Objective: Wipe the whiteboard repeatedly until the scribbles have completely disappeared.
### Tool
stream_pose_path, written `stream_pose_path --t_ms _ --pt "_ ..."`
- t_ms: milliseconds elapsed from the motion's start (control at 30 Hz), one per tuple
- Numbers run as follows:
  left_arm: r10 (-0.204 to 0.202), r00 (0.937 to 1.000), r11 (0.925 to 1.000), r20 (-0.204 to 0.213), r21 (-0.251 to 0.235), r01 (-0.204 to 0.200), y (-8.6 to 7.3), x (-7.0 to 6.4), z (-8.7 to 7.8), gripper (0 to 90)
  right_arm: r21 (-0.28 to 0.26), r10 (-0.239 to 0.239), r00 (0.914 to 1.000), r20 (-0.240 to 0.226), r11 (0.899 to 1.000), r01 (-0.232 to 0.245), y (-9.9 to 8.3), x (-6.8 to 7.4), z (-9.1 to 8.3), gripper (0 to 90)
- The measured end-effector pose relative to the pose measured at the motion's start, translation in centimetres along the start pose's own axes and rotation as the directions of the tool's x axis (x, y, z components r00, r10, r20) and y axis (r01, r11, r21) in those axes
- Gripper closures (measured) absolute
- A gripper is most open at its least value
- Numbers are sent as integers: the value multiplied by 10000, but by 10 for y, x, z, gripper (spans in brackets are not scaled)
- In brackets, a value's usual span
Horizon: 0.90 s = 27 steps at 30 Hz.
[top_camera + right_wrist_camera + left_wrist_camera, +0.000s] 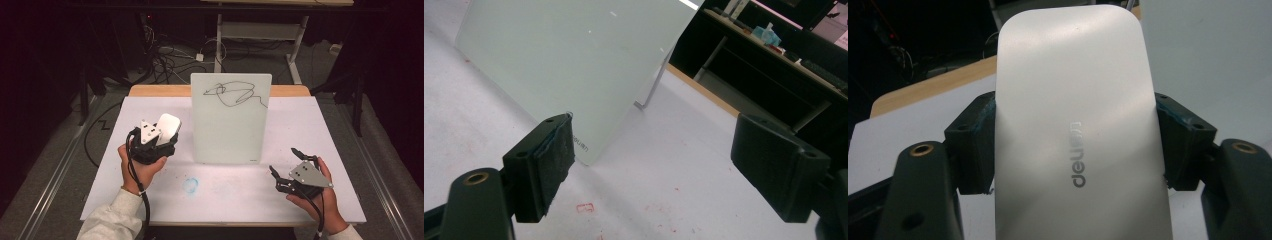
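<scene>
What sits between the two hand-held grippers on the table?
In the high view, the upright whiteboard stands between the left gripper, which holds a white eraser, and the open right gripper.

A white table is taking up the middle, with a bare wooden strip showing along its far edge. A faint blue smudge is sitting on the table near the middle of its near edge, and a small red mark is lying on the white top too. Beyond the far edge, tangled cables are trailing across the floor beside a white desk frame. A dark desk is standing well apart, carrying a blue item.
</scene>
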<state>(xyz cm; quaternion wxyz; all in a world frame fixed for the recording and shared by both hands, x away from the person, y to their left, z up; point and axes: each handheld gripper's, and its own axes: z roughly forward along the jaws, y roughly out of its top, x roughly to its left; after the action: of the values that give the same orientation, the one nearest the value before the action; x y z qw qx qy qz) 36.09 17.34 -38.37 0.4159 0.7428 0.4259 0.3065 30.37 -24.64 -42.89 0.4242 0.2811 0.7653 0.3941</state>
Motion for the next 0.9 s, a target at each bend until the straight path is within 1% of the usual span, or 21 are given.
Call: stream_pose_path --t_ms 100,200,300,333,367,433,500,533,567,600,633,700,767,900 --pt "120 9999 9997 -33 -212 -120 5 -2 0 284 54 -41 10000 23 10000 41 -2 0 0 182" --pt "250 9997 9984 -76 -504 -253 10 -6 0 284 -47 -70 10000 -2 10000 70 -1 1 -2 183" --pt "481 9988 9960 -100 -744 -487 14 -10 -2 284 -76 -123 9999 -63 9999 122 0 2 -2 183" --pt "441 9990 9954 -44 -850 -443 15 -11 -2 284 -69 -153 9998 -86 9999 153 -1 2 -1 182" --pt "533 9986 9948 55 -875 -526 17 -12 -2 284 -69 -153 9998 -86 9999 153 -1 2 -1 182" --pt "528 9985 9944 122 -920 -515 20 -16 0 284 -26 -126 9999 -102 9999 126 -1 3 -1 182" --pt "684 9977 9928 -19 -983 -682 23 -21 3 284 -30 -134 9998 -119 9999 134 -2 4 0 182" --pt "772 9970 9919 3 -1009 -768 25 -23 4 284 -20 -157 9998 -124 9999 157 -2 3 0 182" --pt "979 9951 9897 -122 -1034 -987 28 -29 8 284 -18 -167 9998 -103 9999 167 -2 3 0 183" --pt "979 9951 9897 -122 -1034 -987 28 -29 8 284 -41 -163 9998 -100 9999 162 -2 3 0 183" --pt "1078 9939 9884 -231 -1055 -1096 30 -31 9 284 -41 -138 9998 -109 9999 137 -2 3 0 183" --pt "1126 9934 9865 -199 -1173 -1142 35 -35 12 284 -31 -155 9998 -108 9999 155 -2 3 0 183" --pt "1241 9911 9829 -484 -1306 -1294 39 -40 15 284 34 -166 9998 -117 9999 166 -2 4 1 183" --pt "1389 9875 9741 -745 -1692 -1497 49 -50 21 284 107 -287 9995 -125 9995 289 -4 5 2 183"
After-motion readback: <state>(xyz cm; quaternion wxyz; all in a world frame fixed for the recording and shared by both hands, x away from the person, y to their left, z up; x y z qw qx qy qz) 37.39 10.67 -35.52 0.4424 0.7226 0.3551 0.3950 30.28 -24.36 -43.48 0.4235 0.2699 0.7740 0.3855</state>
